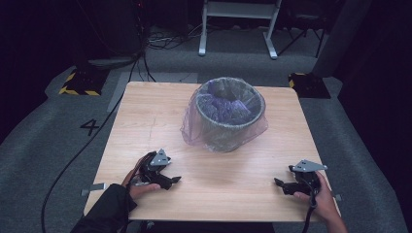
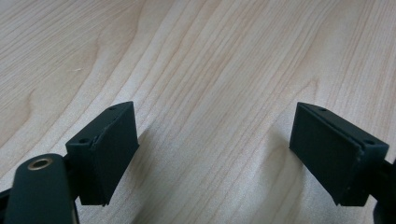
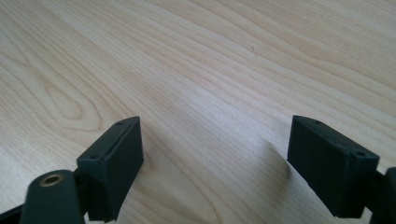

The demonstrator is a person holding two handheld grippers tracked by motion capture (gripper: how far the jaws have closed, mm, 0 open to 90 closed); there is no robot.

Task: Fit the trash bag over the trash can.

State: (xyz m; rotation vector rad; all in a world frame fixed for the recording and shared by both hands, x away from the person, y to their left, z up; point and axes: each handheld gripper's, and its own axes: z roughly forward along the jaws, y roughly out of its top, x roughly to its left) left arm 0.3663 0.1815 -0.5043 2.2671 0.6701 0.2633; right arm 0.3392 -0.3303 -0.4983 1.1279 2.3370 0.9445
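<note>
On the wooden desk (image 1: 160, 121) stands a grey waste bin (image 1: 230, 121), set toward the far middle and lined with a thin purple-tinted plastic bag (image 1: 194, 128) whose edge is folded over the rim and hangs loosely down the outside. Both hands rest near the desk's near edge, well apart from the bin and from each other. The left tool (image 1: 176, 180) lies low at the near left, held by the left hand (image 1: 141, 182), its tips pointing toward the middle of the desk. In the left gripper view the left tool's jaws stand wide apart over bare wood, released and holding nothing. The right tool (image 1: 277, 182) sits at the near right in the right hand (image 1: 318, 196), tips pointing inward; the right gripper view shows its jaws likewise spread wide over bare wood grain, grasping nothing.
</note>
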